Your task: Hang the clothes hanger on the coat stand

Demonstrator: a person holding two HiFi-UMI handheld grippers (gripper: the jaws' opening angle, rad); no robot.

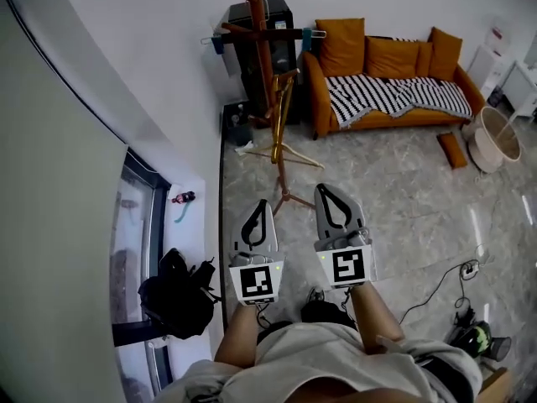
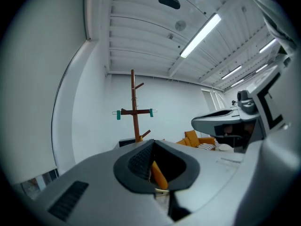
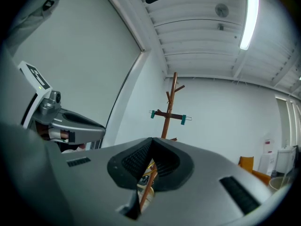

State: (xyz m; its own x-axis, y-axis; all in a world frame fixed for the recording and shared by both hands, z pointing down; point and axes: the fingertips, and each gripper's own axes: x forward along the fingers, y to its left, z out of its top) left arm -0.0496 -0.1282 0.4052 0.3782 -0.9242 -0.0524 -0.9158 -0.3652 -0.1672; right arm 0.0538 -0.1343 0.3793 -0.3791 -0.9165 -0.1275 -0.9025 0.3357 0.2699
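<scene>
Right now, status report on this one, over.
Left gripper, right gripper shut, empty. Clip hanger and gold hanger on the coat stand ahead. Black bag left, off the path.

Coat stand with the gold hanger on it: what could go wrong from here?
1. The gold hanger seems to hang from a low peg on the coat stand. The left gripper and the right gripper are both shut and empty, so if it slips, nothing catches it.
2. The stand's feet sit just ahead of both grippers. A forward bump might rock the stand.
3. A cable trails on the floor at the person's right and could trip them.
</scene>
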